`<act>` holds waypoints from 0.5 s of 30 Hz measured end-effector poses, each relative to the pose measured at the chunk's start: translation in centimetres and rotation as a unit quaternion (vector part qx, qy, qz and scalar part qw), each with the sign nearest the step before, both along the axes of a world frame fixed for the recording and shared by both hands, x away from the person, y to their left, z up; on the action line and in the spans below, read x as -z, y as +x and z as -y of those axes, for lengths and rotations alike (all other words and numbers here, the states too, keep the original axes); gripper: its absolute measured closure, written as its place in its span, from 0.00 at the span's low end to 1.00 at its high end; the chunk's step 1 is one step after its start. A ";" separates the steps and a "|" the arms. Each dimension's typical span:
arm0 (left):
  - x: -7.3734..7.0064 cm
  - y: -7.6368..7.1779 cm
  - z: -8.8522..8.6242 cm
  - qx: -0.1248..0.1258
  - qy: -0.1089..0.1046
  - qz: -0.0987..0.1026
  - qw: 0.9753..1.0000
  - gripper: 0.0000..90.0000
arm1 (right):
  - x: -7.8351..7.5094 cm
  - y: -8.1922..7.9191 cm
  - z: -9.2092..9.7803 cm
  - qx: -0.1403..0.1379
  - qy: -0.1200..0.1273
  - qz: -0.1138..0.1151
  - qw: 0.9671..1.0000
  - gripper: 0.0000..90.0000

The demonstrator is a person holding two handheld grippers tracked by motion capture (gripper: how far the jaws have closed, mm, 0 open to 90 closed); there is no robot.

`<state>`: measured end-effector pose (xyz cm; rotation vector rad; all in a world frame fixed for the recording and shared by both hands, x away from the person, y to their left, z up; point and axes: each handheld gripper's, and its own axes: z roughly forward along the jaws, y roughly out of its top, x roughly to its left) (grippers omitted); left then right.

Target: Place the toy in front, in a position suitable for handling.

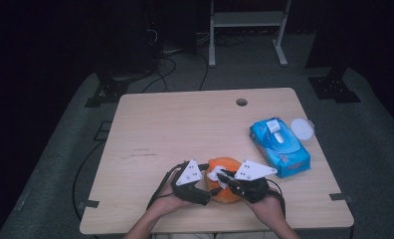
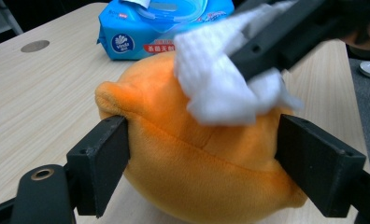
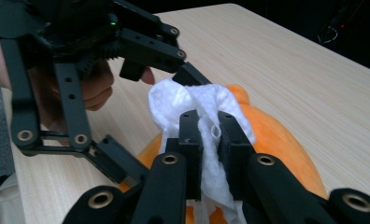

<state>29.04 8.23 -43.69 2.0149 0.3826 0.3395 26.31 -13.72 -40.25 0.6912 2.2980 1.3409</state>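
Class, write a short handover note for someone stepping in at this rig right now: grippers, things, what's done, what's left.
Left gripper: jaws clamped on either side of the orange plush toy, steadying it on the table.
Right gripper: shut on a white wipe, pressed to the toy's top.
Blue wipes pack lies to the right, lid open.
Done: wipe out, toy held.
Left: probably finish wiping the toy, then release both.
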 end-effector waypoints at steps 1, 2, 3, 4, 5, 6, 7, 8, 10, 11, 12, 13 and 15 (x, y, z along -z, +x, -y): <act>0.0 0.1 -0.1 0.000 0.001 -0.001 1.000 0.20 | 0.0 0.3 0.4 0.008 0.003 -0.003 1.000 0.90; 0.0 0.1 0.0 0.000 -0.003 -0.002 1.000 0.20 | -0.1 0.5 0.7 0.016 0.005 -0.004 1.000 0.90; 0.1 0.1 0.0 0.001 -0.003 -0.002 1.000 0.20 | -0.1 0.8 1.4 0.030 0.006 -0.005 1.000 0.90; 0.1 0.1 0.0 0.002 -0.004 -0.002 1.000 0.20 | -0.1 1.1 1.9 0.039 0.007 -0.006 0.999 0.90; 0.1 0.1 0.0 0.003 -0.003 -0.002 1.000 0.20 | 0.0 1.3 2.3 0.045 0.009 -0.009 0.999 0.90; 0.1 0.1 0.0 0.003 -0.003 -0.002 1.000 0.20 | 0.2 1.4 2.5 0.048 0.012 -0.015 0.999 0.90; 0.0 0.1 0.1 0.004 -0.002 -0.002 1.000 0.20 | 0.2 1.3 2.5 0.049 0.011 -0.015 0.999 0.90; 0.0 0.1 0.2 0.003 -0.001 -0.003 1.000 0.20 | 0.3 1.2 2.3 0.046 0.008 -0.011 0.999 0.90; 0.0 0.1 0.2 0.004 0.000 0.000 1.000 0.20 | 0.1 0.7 1.6 0.029 0.011 -0.007 1.000 0.90; 0.0 0.1 0.2 0.004 0.001 0.000 1.000 0.20 | 0.1 0.5 1.3 0.023 0.010 -0.008 1.000 0.90; 0.1 0.0 0.2 0.004 0.003 -0.001 1.000 0.20 | 0.1 0.3 0.8 0.015 0.006 -0.003 1.000 0.90; 0.1 0.0 0.1 0.003 0.002 -0.002 1.000 0.20 | 0.1 0.2 0.6 0.014 0.002 -0.002 1.000 0.90; 0.2 0.1 0.0 0.005 0.005 0.000 1.000 0.21 | 0.1 0.5 0.9 0.018 0.006 -0.008 1.000 0.90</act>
